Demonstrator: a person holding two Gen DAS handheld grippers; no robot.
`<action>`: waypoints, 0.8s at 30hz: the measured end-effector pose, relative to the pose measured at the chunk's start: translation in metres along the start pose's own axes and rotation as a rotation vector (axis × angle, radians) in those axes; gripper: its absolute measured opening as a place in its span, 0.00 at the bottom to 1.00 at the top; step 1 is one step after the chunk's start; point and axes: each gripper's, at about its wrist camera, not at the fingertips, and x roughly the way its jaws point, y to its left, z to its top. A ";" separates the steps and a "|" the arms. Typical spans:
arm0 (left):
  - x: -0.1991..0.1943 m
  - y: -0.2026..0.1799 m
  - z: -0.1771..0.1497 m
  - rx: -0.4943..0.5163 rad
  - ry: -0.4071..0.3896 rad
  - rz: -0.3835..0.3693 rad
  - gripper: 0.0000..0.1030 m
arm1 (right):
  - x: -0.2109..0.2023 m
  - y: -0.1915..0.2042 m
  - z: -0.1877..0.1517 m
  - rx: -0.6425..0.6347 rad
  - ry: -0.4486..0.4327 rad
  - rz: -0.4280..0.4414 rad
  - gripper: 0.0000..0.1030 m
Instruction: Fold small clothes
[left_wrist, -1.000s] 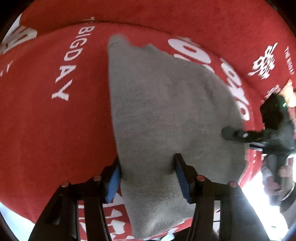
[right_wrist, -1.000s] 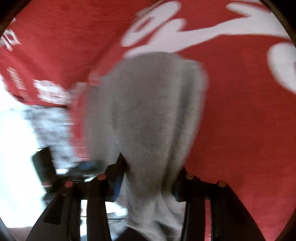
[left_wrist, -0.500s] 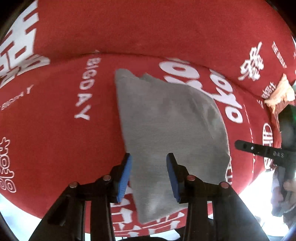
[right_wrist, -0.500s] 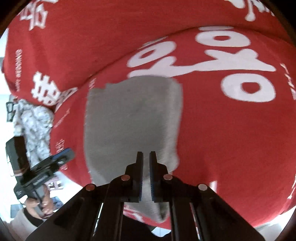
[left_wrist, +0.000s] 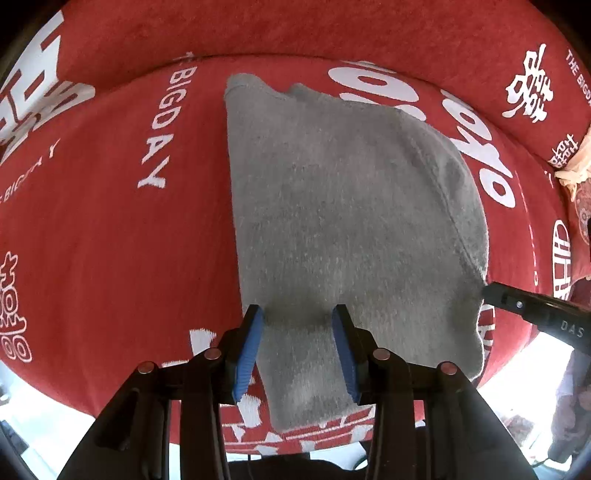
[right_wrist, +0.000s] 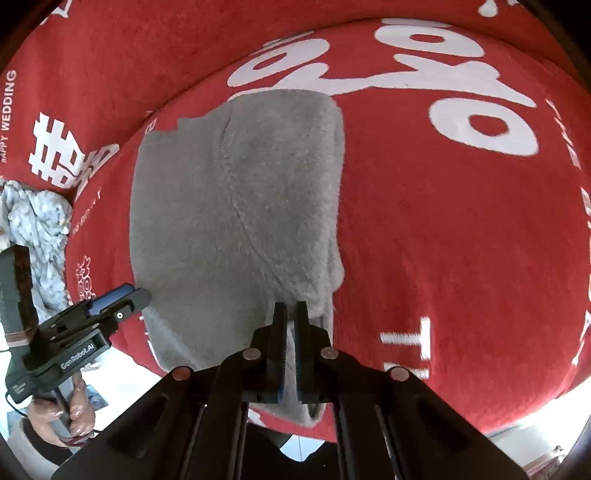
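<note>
Right gripper, clenched empty, and left gripper, jaws just narrowed yet pinching nothing, hover at six o'clock of the grey garment, which lies apparently folded on the red blanket, with a pale crumpled cloth seemingly left.

- Left wrist cam: looks steeply down, close above grey garment on red cloth.
- Right wrist cam: tilted down, close.
- Both share the garment; each sees the other tool.

A small grey fleece garment lies folded flat on a red blanket with white lettering, a curved seam across its top layer, its near end narrowing toward the blanket's edge.
</note>
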 end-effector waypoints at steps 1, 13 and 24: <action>-0.001 0.000 0.000 0.000 0.000 0.001 0.40 | -0.003 -0.001 -0.002 0.002 0.002 -0.005 0.04; -0.034 -0.009 -0.013 -0.015 0.001 0.060 0.79 | -0.034 0.015 -0.031 0.049 0.019 -0.051 0.11; -0.076 -0.018 -0.029 0.003 -0.022 0.136 1.00 | -0.073 0.047 -0.039 0.041 -0.060 -0.174 1.00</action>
